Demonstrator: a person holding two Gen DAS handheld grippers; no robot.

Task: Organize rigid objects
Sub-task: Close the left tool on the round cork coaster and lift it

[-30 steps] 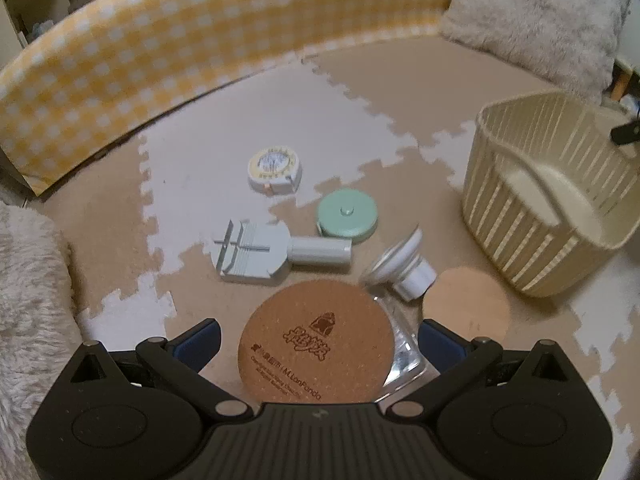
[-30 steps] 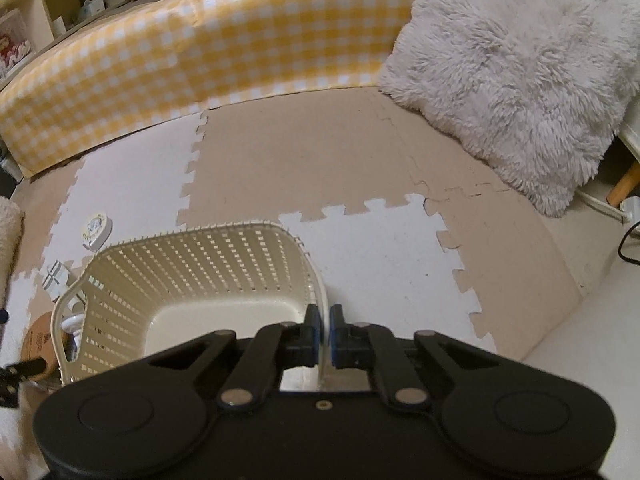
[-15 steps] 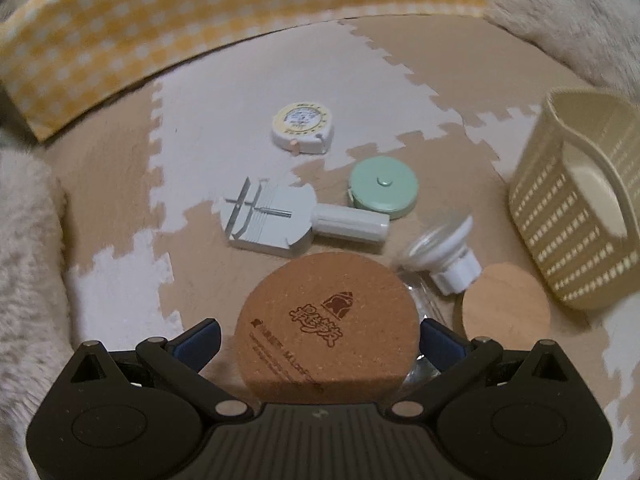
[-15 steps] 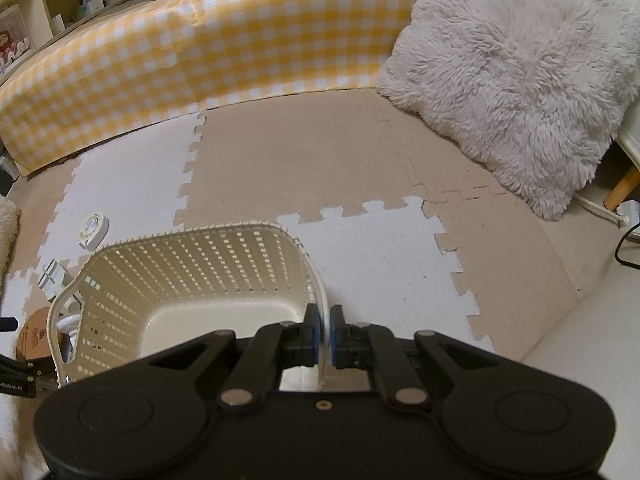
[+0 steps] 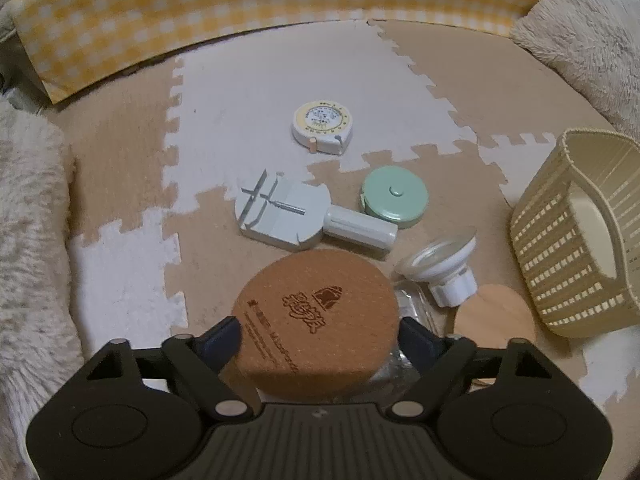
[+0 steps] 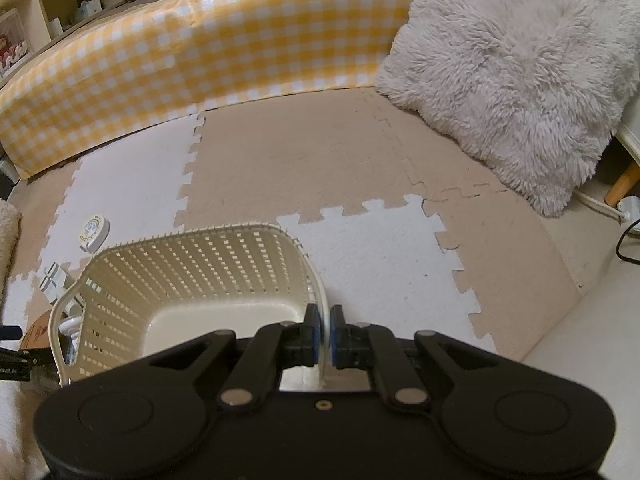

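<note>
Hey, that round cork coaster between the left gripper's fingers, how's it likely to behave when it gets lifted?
The cork coaster looks stiff and flat, so it probably won't flop. Cork is likely light. Its rough face should resist slipping, though an edge pinch might let it pivot.

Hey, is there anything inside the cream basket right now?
No. In the right wrist view the basket shows only its bare cream floor, while the right gripper pinches its rim.

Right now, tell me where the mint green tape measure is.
In the left wrist view, the mint green tape measure lies on the tan mat, right of centre, just below the white-and-yellow tape measure and beside the white tool's handle.
</note>
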